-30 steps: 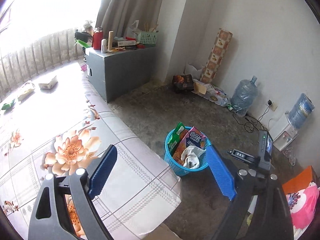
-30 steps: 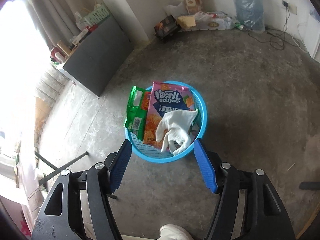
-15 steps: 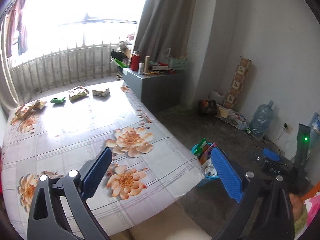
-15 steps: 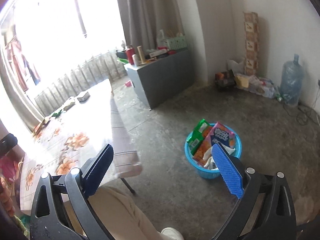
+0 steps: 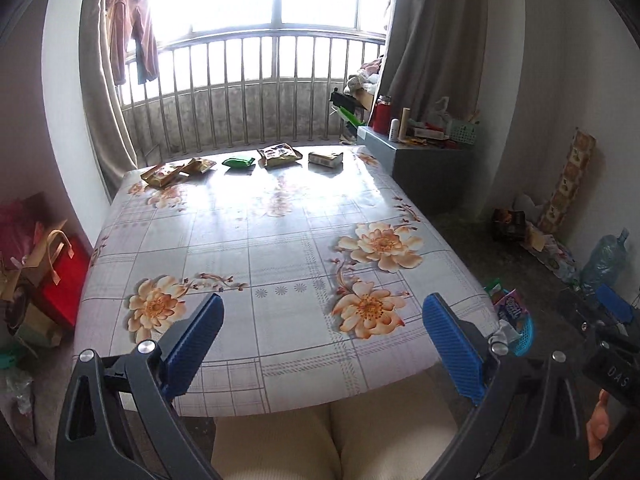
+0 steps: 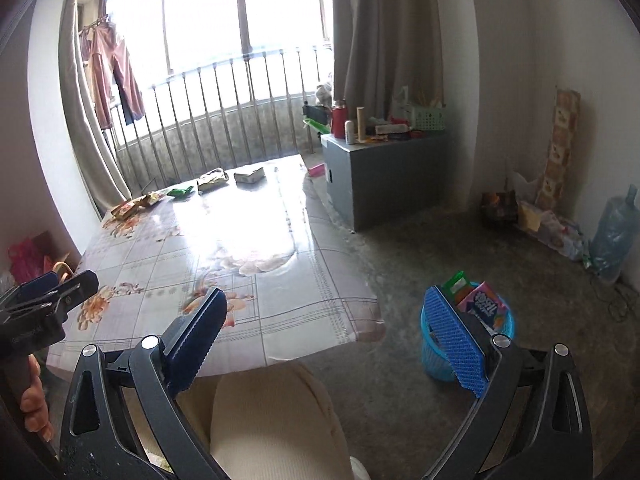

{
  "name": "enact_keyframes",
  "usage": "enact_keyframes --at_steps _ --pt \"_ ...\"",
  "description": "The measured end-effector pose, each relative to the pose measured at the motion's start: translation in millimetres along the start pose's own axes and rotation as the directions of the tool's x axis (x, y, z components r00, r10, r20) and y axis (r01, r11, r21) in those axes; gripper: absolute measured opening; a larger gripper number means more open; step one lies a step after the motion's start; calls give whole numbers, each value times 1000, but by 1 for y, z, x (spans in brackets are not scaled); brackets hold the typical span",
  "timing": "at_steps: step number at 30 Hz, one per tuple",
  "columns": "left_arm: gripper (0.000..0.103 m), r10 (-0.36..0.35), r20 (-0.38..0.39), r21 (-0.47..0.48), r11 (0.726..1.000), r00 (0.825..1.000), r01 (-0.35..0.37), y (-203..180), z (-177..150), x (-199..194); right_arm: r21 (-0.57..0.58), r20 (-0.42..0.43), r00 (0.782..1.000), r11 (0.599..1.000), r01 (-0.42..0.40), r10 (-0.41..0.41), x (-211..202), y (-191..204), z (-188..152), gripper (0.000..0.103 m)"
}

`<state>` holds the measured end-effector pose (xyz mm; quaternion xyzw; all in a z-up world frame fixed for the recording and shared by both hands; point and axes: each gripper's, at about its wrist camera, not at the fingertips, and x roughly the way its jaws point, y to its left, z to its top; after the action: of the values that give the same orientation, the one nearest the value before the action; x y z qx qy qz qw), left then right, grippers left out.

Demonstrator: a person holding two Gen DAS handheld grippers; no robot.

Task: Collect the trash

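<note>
Both the left gripper (image 5: 320,344) and right gripper (image 6: 332,340) gape wide, empty. The right view shows the blue basket (image 6: 436,356) of wrappers whole on the floor; the left view shows five packets (image 5: 280,155) across the table's (image 5: 280,248) far edge.

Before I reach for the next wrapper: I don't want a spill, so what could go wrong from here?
1. The wrappers lie along the table's far edge by the railing; both grippers, left and right, are open and empty at the near edge, so it looks like a long reach.
2. The glossy tablecloth may let a flat packet slide from closing pads.
3. The blue basket already looks heaped; packets stick up above the rim, so another could tumble out.
</note>
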<state>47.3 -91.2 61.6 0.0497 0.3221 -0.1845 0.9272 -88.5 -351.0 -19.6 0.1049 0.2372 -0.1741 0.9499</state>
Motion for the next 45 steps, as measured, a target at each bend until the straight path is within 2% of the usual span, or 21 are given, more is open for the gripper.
enact_keyframes --at_steps 8,12,18,33,38,45 --pt "97 48 -3 -32 998 999 -48 -2 -3 -3 -50 65 997 998 39 -36 -15 10 3 95" --pt "97 63 -51 -65 996 997 -66 -1 -12 3 -32 77 996 999 39 -37 -16 7 3 95" --pt "97 84 -103 -67 994 991 -92 0 -25 10 -12 71 997 999 42 -41 -14 4 0 95" --pt "97 110 -134 -75 990 985 -121 0 -30 13 -22 59 998 999 34 -33 -14 7 -1 95" --pt "97 132 -166 -80 986 977 -147 -3 -37 15 -67 -1 999 997 48 -48 -9 5 -7 95" --pt "97 166 -234 -83 978 958 -190 -1 -51 21 -120 -163 982 990 72 -91 12 8 -36 95"
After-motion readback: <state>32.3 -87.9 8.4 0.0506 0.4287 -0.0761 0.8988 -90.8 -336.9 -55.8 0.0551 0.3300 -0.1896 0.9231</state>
